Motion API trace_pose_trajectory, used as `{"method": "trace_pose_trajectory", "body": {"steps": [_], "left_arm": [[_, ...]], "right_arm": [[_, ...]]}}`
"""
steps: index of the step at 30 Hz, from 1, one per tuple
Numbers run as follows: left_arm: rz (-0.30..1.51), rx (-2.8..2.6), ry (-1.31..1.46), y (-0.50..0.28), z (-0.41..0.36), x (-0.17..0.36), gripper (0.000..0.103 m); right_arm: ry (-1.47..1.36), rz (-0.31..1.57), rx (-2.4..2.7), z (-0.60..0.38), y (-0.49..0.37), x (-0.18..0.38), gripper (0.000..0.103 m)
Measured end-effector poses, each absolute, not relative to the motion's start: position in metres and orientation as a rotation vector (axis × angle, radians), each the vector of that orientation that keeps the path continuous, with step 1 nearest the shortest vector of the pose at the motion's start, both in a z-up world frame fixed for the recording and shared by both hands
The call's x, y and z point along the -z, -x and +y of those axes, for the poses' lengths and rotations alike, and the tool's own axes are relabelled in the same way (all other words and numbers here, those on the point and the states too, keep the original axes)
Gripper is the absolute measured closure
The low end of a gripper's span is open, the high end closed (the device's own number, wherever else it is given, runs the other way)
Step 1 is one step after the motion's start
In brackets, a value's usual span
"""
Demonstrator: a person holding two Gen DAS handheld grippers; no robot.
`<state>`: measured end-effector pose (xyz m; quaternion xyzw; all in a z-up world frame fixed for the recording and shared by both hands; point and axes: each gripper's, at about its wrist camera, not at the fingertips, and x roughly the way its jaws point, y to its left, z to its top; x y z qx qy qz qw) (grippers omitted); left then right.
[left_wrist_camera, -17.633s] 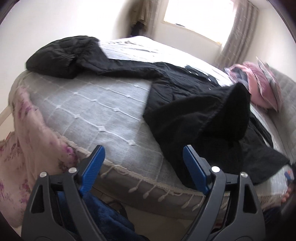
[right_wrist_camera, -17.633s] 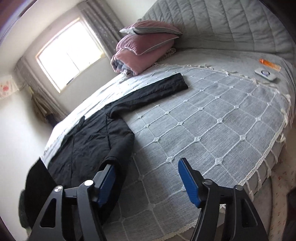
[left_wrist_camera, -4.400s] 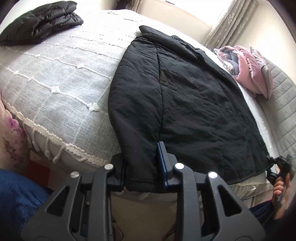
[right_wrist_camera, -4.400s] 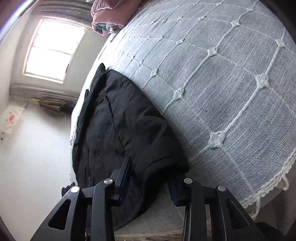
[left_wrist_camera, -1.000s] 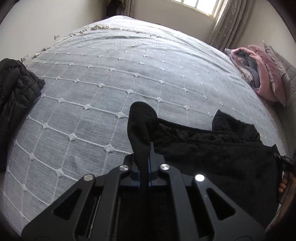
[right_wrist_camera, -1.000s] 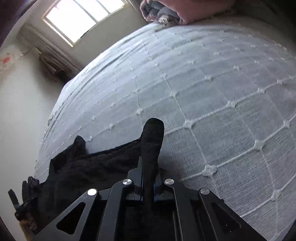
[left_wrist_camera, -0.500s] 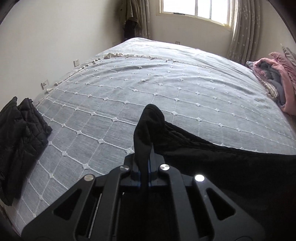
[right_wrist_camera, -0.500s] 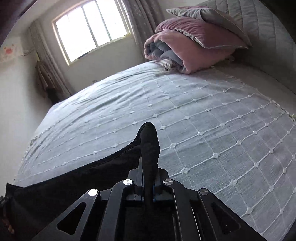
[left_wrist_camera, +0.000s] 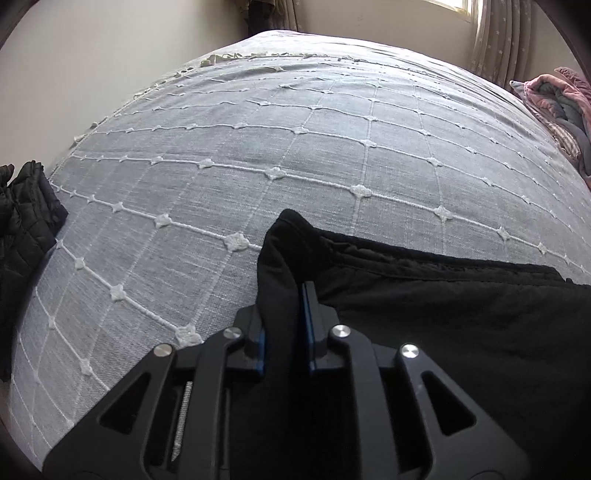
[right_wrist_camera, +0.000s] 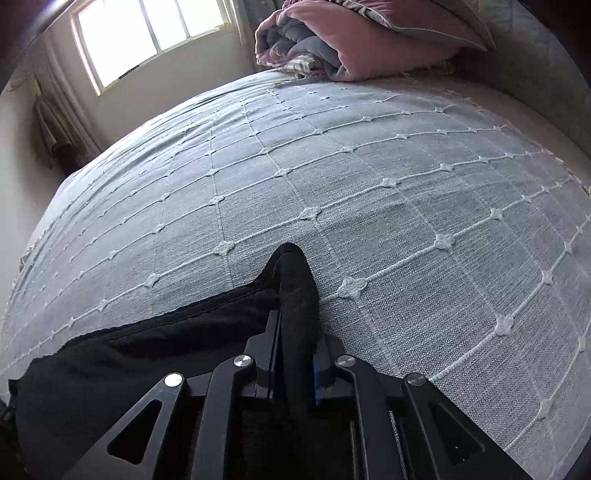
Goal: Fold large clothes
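A large black coat [left_wrist_camera: 443, 306] lies stretched across the grey quilted bedspread [left_wrist_camera: 295, 158]. My left gripper [left_wrist_camera: 282, 314] is shut on one corner of the coat, which bulges up between the jaws. In the right wrist view my right gripper [right_wrist_camera: 293, 332] is shut on the other corner of the coat [right_wrist_camera: 129, 354], and the fabric runs off to the left over the bedspread [right_wrist_camera: 369, 184]. Both grippers are low, close to the bed surface.
A folded black padded jacket [left_wrist_camera: 22, 221] lies at the bed's left edge. Pink and grey folded bedding [right_wrist_camera: 362, 40] sits by the headboard, also at the right edge of the left wrist view [left_wrist_camera: 561, 107]. A window [right_wrist_camera: 147, 33] and curtains stand behind the bed.
Both grippers have dropped lower and moved forward over the bed with the coat corners still held. The coat's edge now lies flatter on the bedspread.
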<state>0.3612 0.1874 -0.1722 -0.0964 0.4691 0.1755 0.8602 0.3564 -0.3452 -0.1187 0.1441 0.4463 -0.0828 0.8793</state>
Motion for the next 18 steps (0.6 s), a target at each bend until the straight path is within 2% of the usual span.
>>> {"method": "trace_pose_trajectory", "body": {"steps": [2,4,5,6,7,8,9,13,18], "left_arm": [[1.001,-0.341,0.238,-0.359,0.196,0.166,0.077],[1.001,-0.322,0.301,-0.347,0.208,0.151,0.076],[0.986,-0.309,0.341,-0.339,0.216,0.141,0.076],[0.966,-0.304,0.381,-0.328,0.226,0.128,0.069],[0.952,-0.316,0.412,-0.315,0.236,0.113,0.062],[0.941,-0.328,0.433,-0.302,0.244,0.100,0.049],[0.928,-0.331,0.447,-0.286,0.247,0.086,0.046],[0.937,-0.259,0.451,-0.217,0.226,0.054,0.046],[0.890,-0.078,0.451,-0.143,0.161,0.051,0.045]], "right_arm": [[-0.302,0.951,0.176,-0.346,-0.359,0.117,0.074],[-0.276,1.034,0.175,-0.348,-0.361,0.103,0.050],[-0.288,1.015,0.168,-0.352,-0.358,0.088,0.046],[-0.300,0.966,0.150,-0.354,-0.345,0.070,0.040],[-0.299,0.920,0.150,-0.357,-0.331,0.051,0.028],[-0.294,0.885,0.164,-0.359,-0.316,0.036,0.022],[-0.292,0.860,0.166,-0.360,-0.301,0.023,0.018],[-0.342,0.869,0.028,-0.340,-0.232,-0.002,0.018],[-0.245,0.877,-0.211,-0.253,-0.150,0.002,0.018]]}}
